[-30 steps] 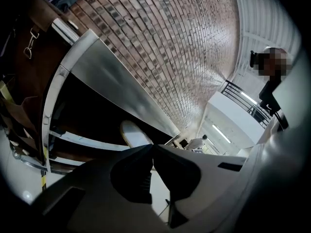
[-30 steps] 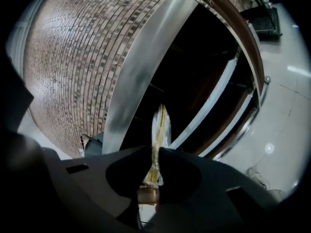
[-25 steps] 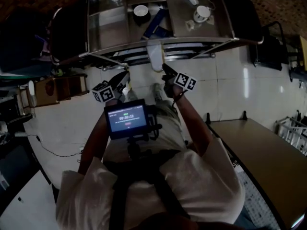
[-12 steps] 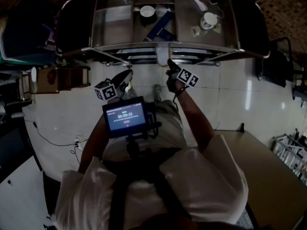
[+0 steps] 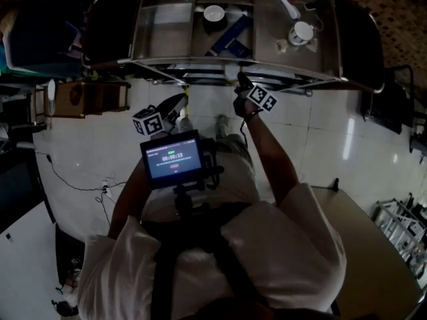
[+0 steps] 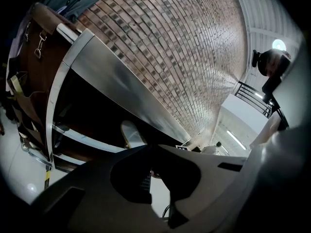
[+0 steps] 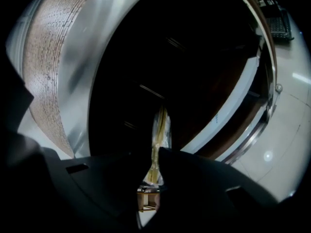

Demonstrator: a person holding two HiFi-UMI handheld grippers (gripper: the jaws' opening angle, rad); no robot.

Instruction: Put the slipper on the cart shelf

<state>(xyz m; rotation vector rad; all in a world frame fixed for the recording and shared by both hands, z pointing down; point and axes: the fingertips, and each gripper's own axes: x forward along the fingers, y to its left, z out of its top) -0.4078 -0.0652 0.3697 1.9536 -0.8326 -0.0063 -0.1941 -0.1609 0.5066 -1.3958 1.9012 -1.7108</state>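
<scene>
Pushed further under the shiny steel cart [image 5: 200,62], the pale flat slipper [image 7: 159,130] is clenched in the jaws of the right gripper [image 5: 239,80], while the left gripper [image 5: 177,104] has its jaws closed and empty.

I wear a white short-sleeved shirt [image 5: 280,245] under dark harness straps [image 5: 165,279], my forearms [image 5: 267,153] bare, a lit screen [image 5: 173,162] at my chest.

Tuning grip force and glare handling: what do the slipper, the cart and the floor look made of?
Slipper: pale and thin, seen edge-on in the right tool; looks like soft foam or fabric, hard to tell which.
Cart: bare metal, likely stainless steel, going by the grey sheen and streaky reflections.
Floor: glossy white tile, with grout lines and light glints.
</scene>
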